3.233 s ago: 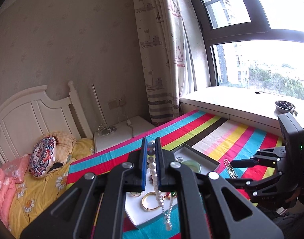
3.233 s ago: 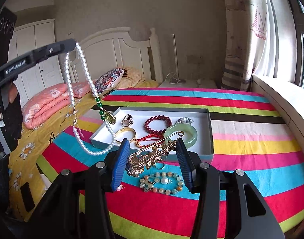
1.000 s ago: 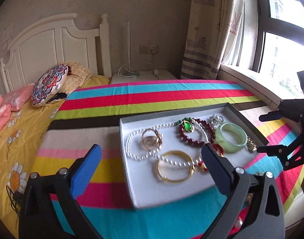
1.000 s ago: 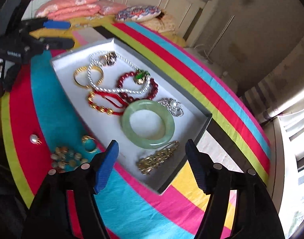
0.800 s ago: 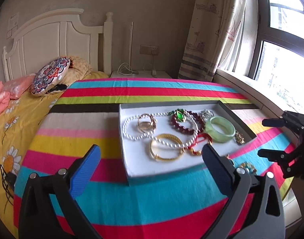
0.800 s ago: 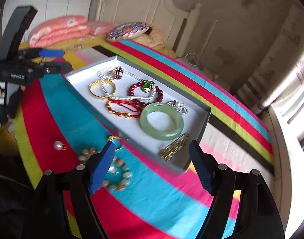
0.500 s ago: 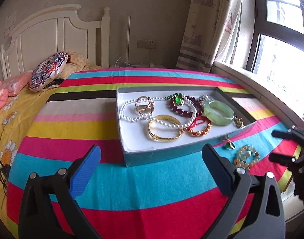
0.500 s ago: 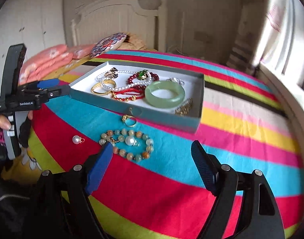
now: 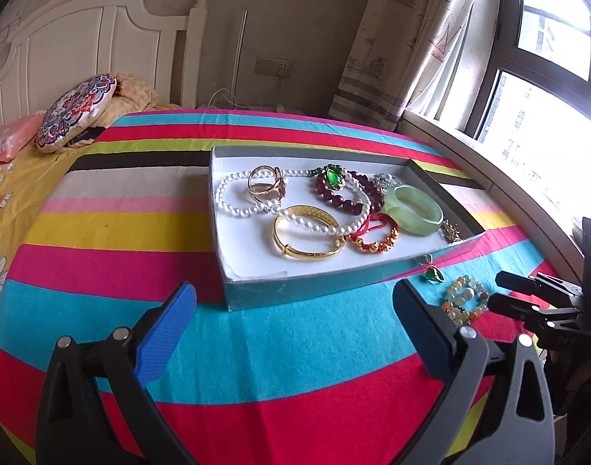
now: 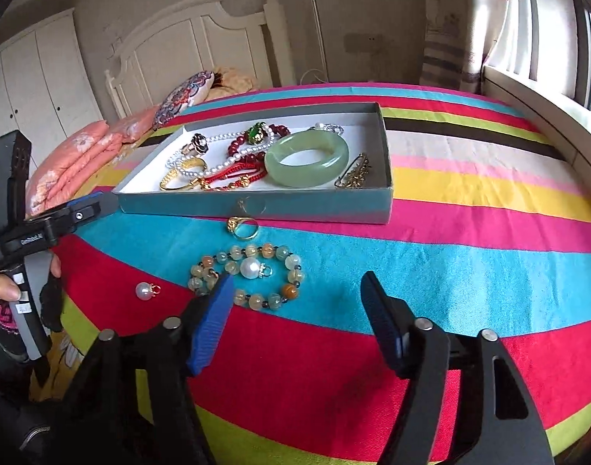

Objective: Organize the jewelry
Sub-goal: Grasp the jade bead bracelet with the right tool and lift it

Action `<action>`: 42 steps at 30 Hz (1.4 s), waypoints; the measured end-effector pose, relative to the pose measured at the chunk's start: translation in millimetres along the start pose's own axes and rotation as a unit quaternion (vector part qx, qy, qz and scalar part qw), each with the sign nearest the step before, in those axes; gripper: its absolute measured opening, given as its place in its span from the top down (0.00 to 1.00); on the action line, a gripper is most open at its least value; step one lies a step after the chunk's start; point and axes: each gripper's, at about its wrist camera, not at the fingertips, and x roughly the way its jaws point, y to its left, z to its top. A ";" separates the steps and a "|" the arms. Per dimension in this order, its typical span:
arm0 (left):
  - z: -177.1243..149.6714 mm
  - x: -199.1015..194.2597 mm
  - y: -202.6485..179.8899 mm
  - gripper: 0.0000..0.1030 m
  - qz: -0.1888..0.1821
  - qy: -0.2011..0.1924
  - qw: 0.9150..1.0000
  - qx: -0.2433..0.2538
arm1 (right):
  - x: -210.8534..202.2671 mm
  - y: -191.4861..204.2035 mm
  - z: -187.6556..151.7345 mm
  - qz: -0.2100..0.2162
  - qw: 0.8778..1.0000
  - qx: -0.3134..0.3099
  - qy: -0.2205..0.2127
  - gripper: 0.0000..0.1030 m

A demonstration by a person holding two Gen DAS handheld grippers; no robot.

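A grey box (image 9: 295, 288) with a white floor holds a pearl necklace (image 9: 233, 197), a gold bangle (image 9: 307, 250), a jade bangle (image 10: 307, 159), red beads and a gold brooch (image 10: 353, 172). On the striped cloth in front of the box (image 10: 315, 203) lie a beaded bracelet (image 10: 249, 271), a gold ring (image 10: 243, 226) and a loose pearl (image 10: 146, 290). My right gripper (image 10: 295, 294) hovers low just before the bracelet, its jaws closing, and its pads press on nothing. My left gripper (image 9: 295, 329) stands wide open before the box's near-left corner, holding nothing.
The striped cloth (image 9: 140, 232) covers a round table. A bed with a white headboard (image 9: 82, 38) and a patterned cushion (image 9: 76, 112) stands behind on the left. A window sill (image 9: 489, 178) and a curtain (image 9: 392, 58) run along the right.
The pearl necklace and the brooch, held earlier, now lie in the box. Both grippers have sunk toward the cloth. The right view has rolled level and its jaws have narrowed.
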 end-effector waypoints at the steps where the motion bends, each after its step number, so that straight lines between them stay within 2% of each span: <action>1: -0.3 -0.3 -0.1 0.02 0.000 -0.001 1.000 0.000 | 1.3 0.4 0.3 -0.002 1.000 0.002 0.003 0.46; 6: -0.4 -0.1 -1.8 0.02 0.001 0.000 1.000 0.004 | 8.0 6.9 5.1 -0.015 1.000 -0.003 0.018 0.63; 8: -0.4 0.5 -2.9 0.02 0.002 0.002 1.000 0.008 | 12.5 12.1 7.7 -0.042 0.998 -0.020 0.031 0.69; 15: -1.4 1.3 -6.2 0.02 0.005 0.003 1.000 0.016 | 19.3 26.3 12.1 -0.096 0.991 -0.064 0.061 0.71; 23: -2.4 -2.4 -4.7 0.02 -0.001 -0.002 1.000 0.017 | 24.0 27.6 17.5 -0.114 0.988 -0.069 0.076 0.69; 25: -2.4 -2.9 -5.0 0.02 -0.002 -0.003 1.000 0.019 | 23.6 25.6 16.6 -0.108 0.989 -0.065 0.073 0.71; 26: -2.4 -2.8 -5.0 0.02 -0.002 -0.003 1.000 0.019 | 22.9 25.4 14.9 -0.096 0.991 -0.065 0.069 0.81; 29: -2.1 -3.4 -3.8 0.02 -0.004 -0.004 1.000 0.019 | 22.1 30.4 11.0 -0.083 0.992 -0.074 0.058 0.90; 31: -1.8 -2.9 -3.9 0.02 -0.004 -0.004 1.000 0.018 | 21.7 31.6 9.4 -0.085 0.992 -0.076 0.049 0.90; 34: -1.9 -3.0 -3.1 0.02 -0.006 -0.004 1.000 0.017 | 19.8 24.3 10.0 -0.066 0.996 -0.049 0.041 0.90; 38: -1.1 -2.4 -1.7 0.02 -0.008 -0.003 1.000 0.015 | 8.6 4.9 13.0 -0.008 1.000 0.022 0.007 0.90; 42: -1.0 -0.9 -1.4 0.02 -0.011 0.000 1.000 0.013 | -5.1 7.3 26.7 0.035 0.998 0.040 -0.022 0.90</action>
